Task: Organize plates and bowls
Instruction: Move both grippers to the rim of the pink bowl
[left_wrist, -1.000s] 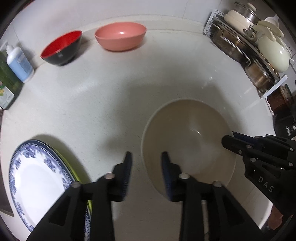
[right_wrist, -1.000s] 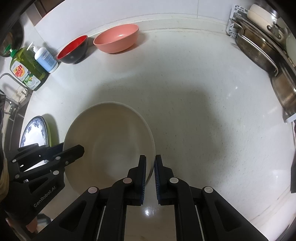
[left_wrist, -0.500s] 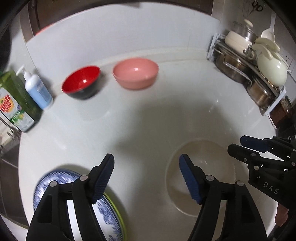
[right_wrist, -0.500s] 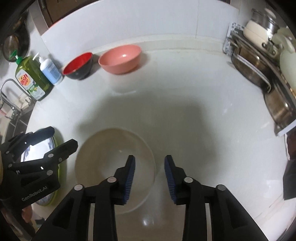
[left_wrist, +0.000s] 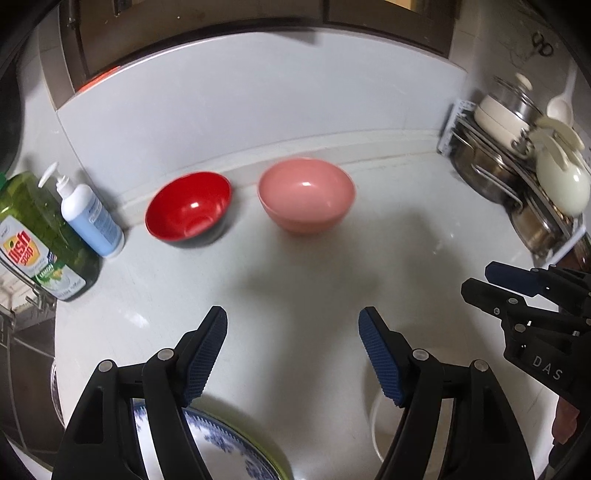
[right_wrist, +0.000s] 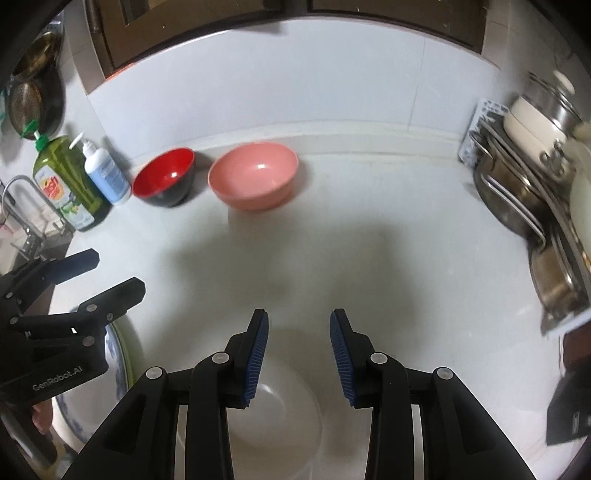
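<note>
Beneath my right gripper (right_wrist: 298, 352), its blue pads spread and empty, sits the cream bowl (right_wrist: 280, 406); my left gripper (left_wrist: 292, 354), wide and empty, hangs above the blue-patterned plate (left_wrist: 225, 448). Far ahead of both wait the pink bowl (left_wrist: 306, 199) and red bowl (left_wrist: 188, 208). I judge fetching one comes next, reaching across the white countertop (right_wrist: 388, 240) toward the tiled wall.

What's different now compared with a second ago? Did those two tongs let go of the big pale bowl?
Yes. Both the left tongs and the right tongs were closed on the cream bowl's rim; they have opened wide and pulled up and back, leaving it on the counter. The red bowl, pink bowl and blue-patterned plate stayed where they were.
</note>
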